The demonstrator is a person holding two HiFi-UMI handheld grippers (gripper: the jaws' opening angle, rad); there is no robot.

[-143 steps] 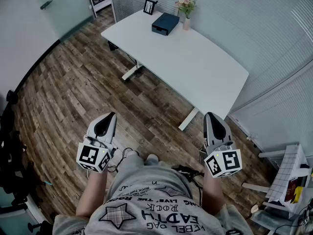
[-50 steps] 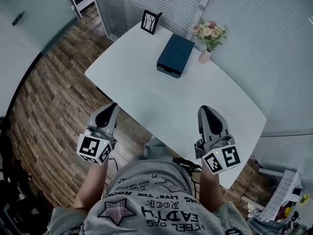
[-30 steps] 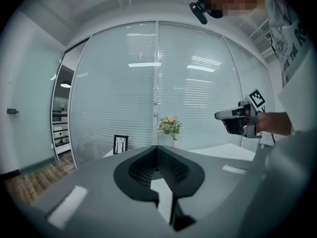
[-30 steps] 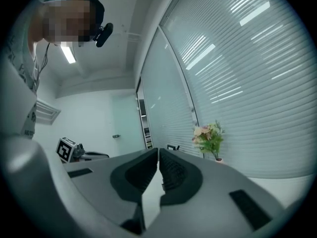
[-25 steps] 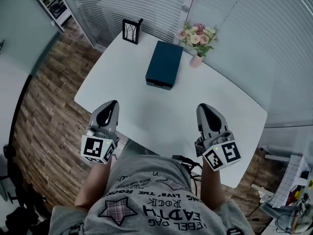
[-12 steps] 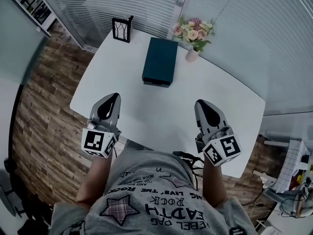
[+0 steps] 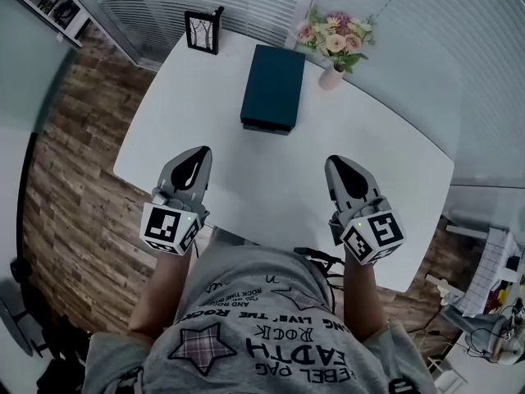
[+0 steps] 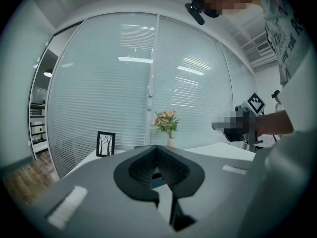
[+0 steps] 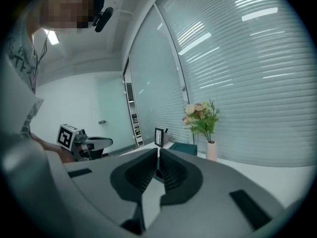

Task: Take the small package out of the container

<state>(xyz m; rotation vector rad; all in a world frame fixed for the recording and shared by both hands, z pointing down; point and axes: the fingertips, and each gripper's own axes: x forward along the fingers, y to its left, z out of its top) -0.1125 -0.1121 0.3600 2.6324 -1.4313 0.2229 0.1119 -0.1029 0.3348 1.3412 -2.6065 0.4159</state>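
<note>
Left hand-held gripper, right hand-held gripper: jaws pressed together, nothing between, at near edge of white table. Dark teal container on table between picture frame and flower vase, well apart from both grippers. No label legible. Small package not visible. Shirt print: "ROCK".

White table, wood-plank floor, blinds

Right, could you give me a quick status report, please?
Left gripper shut, empty. Right gripper shut, empty. Dark container on white table, untouched; package not seen. Nothing in the way.
</note>
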